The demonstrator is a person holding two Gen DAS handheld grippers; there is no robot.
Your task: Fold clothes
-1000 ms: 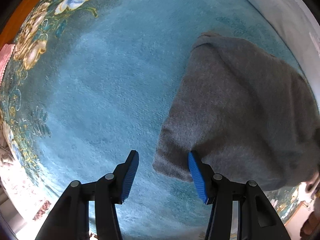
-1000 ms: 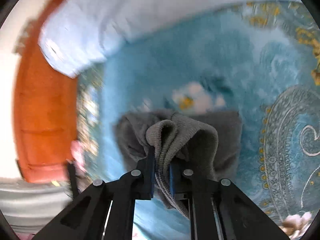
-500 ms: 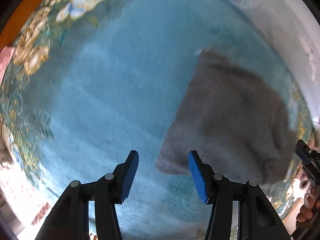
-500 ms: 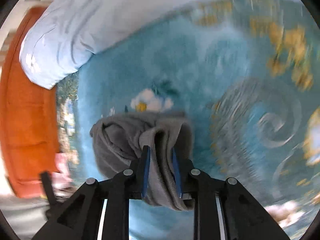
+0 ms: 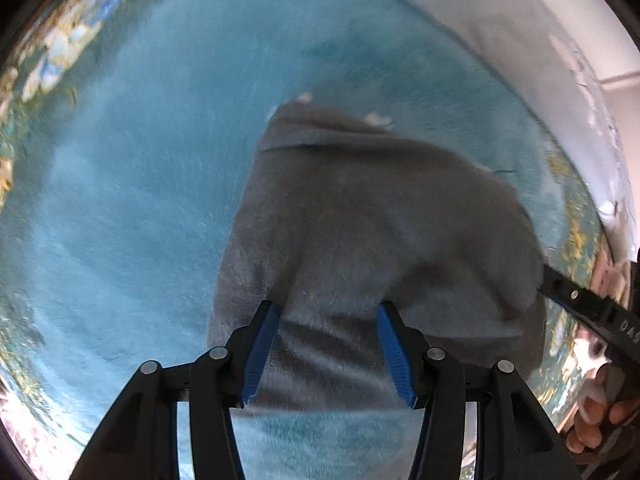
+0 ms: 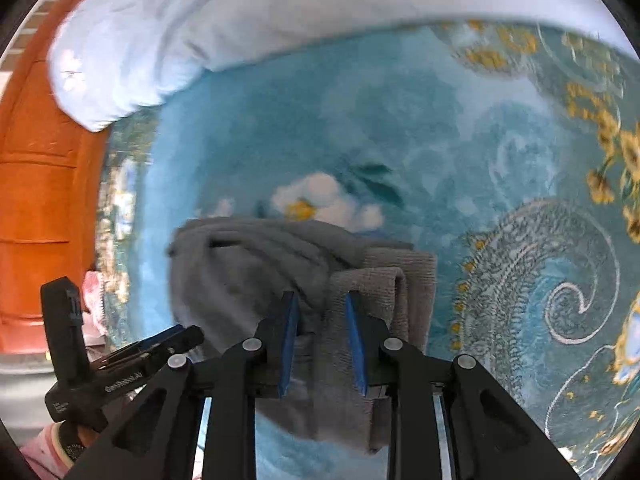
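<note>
A grey knitted garment (image 5: 380,232) lies folded on a blue flowered blanket (image 5: 120,200). My left gripper (image 5: 328,352) hangs open just over the garment's near edge, its blue pads (image 5: 262,352) apart and not pressing the cloth. In the right wrist view the same garment (image 6: 248,272) lies bunched, with its ribbed hem (image 6: 400,280) doubled over. My right gripper (image 6: 322,340) points down onto that hem. Its pads (image 6: 288,340) stand a little apart, with the fold between them but not squeezed. The other gripper shows at each view's edge: the right one (image 5: 580,304) and the left one (image 6: 120,356).
A pale blue-white pillow or duvet (image 6: 240,20) runs along the far side of the blanket (image 6: 520,240). An orange piece of furniture (image 6: 36,200) stands at the left. A person's hand (image 5: 592,412) holds the right gripper's handle. Pink cloth (image 6: 94,292) lies by the blanket's edge.
My left gripper slid sideways from beside the garment to over its near edge. My right gripper came down with the fold, and its jaws went from pinching the fold to standing slightly apart.
</note>
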